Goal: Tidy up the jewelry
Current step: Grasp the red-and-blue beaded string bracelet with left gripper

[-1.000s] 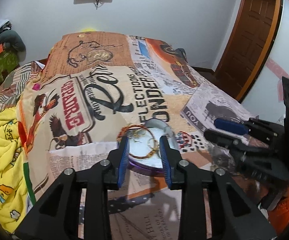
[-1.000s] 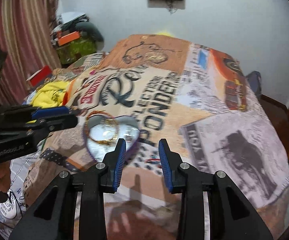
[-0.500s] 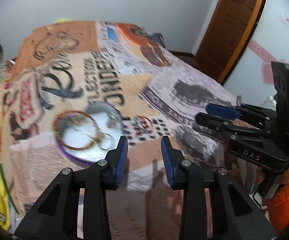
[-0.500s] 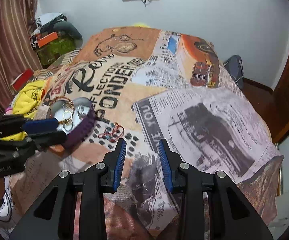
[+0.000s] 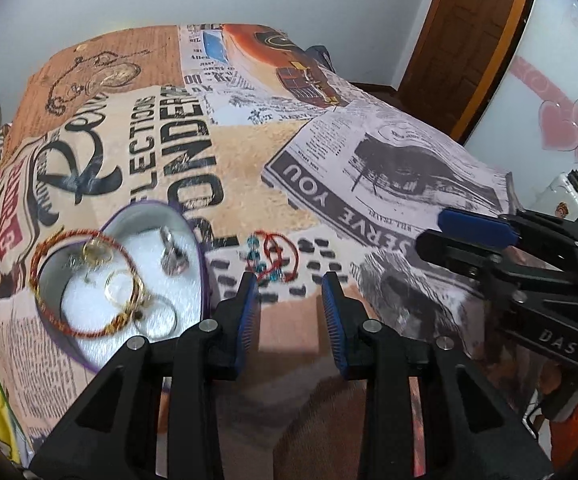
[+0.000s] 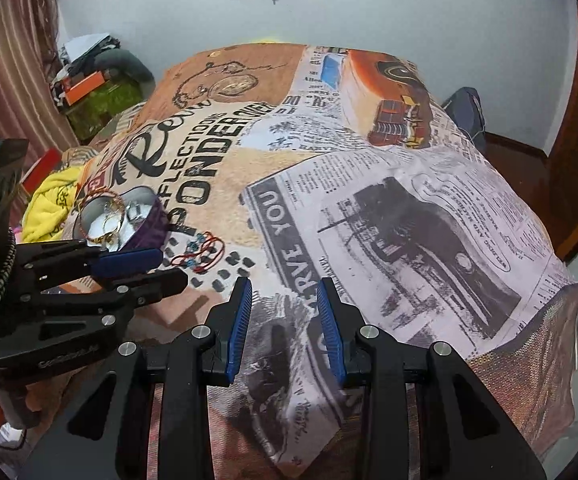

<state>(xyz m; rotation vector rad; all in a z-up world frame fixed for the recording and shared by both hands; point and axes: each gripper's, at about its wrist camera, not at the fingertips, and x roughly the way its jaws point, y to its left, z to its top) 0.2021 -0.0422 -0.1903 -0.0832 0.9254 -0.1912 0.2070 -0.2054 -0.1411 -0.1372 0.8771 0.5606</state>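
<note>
A purple heart-shaped box (image 5: 205, 264) lies on the printed bedspread, holding a red-gold bangle (image 5: 85, 286), gold rings and silver pieces. A red string bracelet with blue beads (image 5: 275, 258) lies on the bedspread just right of the box. My left gripper (image 5: 291, 280) is open and empty, just short of that bracelet. My right gripper (image 6: 283, 286) is open and empty over the newspaper print, right of the bracelet (image 6: 201, 254) and box (image 6: 149, 224). Each gripper shows in the other's view: the right one (image 5: 445, 226), the left one (image 6: 161, 266).
The bedspread (image 6: 409, 184) covers the whole bed and drops off at its right edge. A yellow cloth (image 6: 49, 208) and clutter lie at the bed's left. A brown door (image 5: 469, 40) stands at the right, a white wall behind.
Both views have swung right from over the box. My left gripper now points at the red bracelet; my right gripper points at the bed's newspaper print. Both jaws stay open.
</note>
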